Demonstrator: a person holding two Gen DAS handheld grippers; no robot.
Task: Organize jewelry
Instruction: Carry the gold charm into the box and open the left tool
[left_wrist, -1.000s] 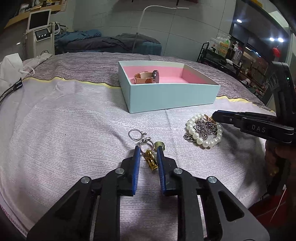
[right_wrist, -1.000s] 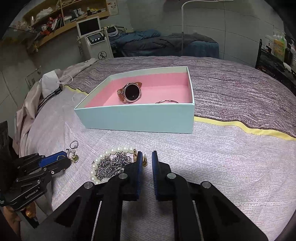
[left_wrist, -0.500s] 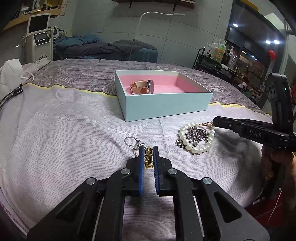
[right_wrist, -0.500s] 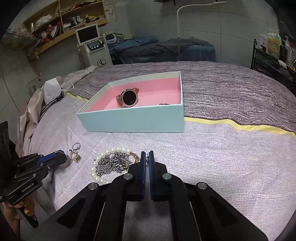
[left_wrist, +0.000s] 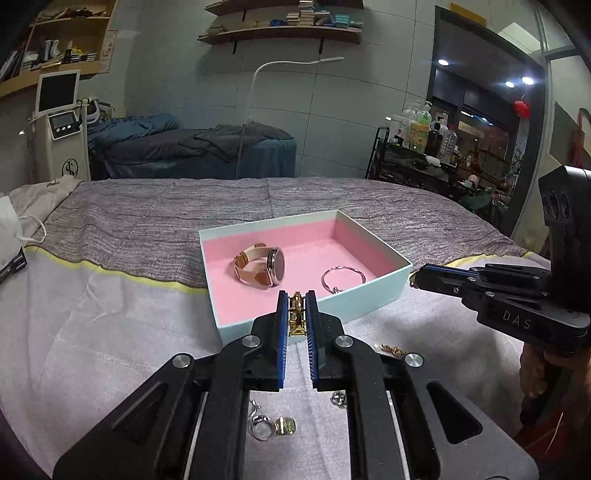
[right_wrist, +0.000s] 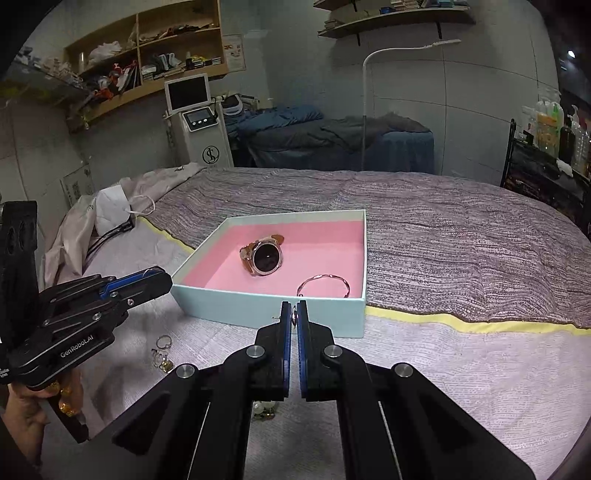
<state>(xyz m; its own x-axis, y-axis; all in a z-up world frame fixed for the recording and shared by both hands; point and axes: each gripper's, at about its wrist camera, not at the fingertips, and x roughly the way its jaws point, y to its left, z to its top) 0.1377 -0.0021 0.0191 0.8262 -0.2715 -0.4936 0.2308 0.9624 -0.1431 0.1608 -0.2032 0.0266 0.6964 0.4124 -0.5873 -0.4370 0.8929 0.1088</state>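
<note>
With a rose-gold watch (left_wrist: 265, 266) and thin bangle (left_wrist: 342, 278) already in the pink-lined pale-blue box (left_wrist: 384, 295), the left gripper (left_wrist: 296, 314) pinches a gold charm (left_wrist: 296, 317), the right gripper (right_wrist: 291, 319) nips a small piece, and rings (left_wrist: 271, 426) wait nearby.

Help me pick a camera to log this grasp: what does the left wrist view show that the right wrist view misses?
Only the left wrist view shows the gold charm clamped in the left gripper and a gold ring on the cloth beneath. Only the right wrist view shows the right gripper pinching a small piece, too hidden to identify. Both show the box holding the watch and bangle.
</note>
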